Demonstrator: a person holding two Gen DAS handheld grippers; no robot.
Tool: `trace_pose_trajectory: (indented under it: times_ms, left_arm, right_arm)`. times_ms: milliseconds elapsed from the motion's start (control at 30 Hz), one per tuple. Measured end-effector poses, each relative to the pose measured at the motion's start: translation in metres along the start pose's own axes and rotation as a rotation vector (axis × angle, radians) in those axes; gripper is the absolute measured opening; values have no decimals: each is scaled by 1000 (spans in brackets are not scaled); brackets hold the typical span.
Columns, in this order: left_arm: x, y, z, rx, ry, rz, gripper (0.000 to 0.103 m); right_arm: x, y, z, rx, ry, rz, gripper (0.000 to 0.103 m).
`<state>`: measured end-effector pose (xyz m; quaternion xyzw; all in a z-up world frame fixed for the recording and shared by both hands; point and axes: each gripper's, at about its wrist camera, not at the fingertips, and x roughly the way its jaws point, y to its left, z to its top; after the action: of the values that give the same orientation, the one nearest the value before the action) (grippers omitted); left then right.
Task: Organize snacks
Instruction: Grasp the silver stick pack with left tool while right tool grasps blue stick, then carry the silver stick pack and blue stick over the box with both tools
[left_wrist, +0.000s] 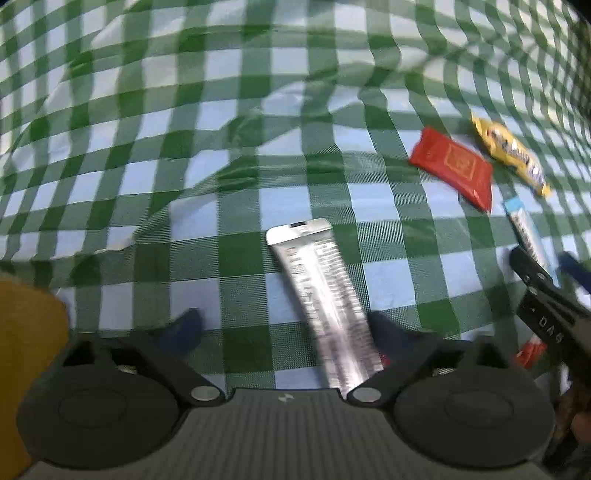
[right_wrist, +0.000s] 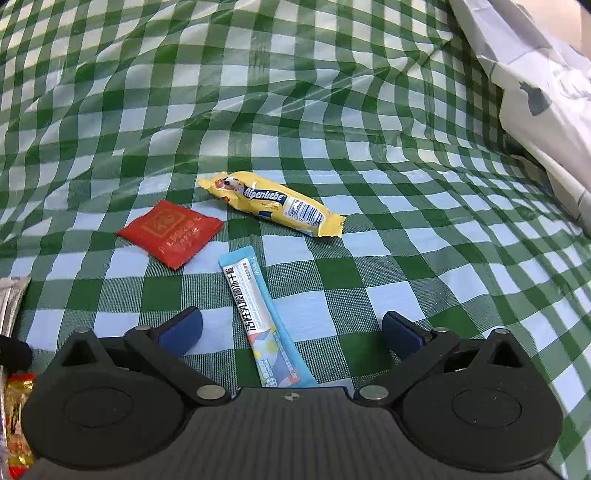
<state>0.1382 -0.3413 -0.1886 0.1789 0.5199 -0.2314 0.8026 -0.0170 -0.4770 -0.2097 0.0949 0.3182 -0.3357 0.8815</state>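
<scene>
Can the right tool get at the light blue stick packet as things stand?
Probably yes. The light blue stick packet lies flat on the checked cloth between the open fingers of the right tool, nothing on top of it; the red sachet lies apart.

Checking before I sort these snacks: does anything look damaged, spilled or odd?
Nothing looks spilled or torn. The green checked cloth is heavily wrinkled, and the yellow candy roll, red packet and blue stick lie scattered at different angles.
</scene>
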Motion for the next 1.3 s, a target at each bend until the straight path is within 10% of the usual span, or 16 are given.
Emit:
trace_pose_trajectory:
  times_ms: [67,100,233,867,1300]
  left_arm:
    - [-11,1,0,8,-20,-10,30]
    - [-14,2,0,10,-13,-17,30]
    - [-35,9,-5,4,-6,-69,26]
    - [-257,75,-99,10,-222,-196,26]
    - [-364,189,-223,-76,-237,-71,26]
  right_arm:
    - [-13,6,2,-51,-22,27,36]
    - [-17,12,2,-92,-20,37,19]
    - [-23,23,4,-152,4,44,12]
    - [-244,25,19,98,-145,193,12]
    - [-393,101,-32,58,-67,445,12]
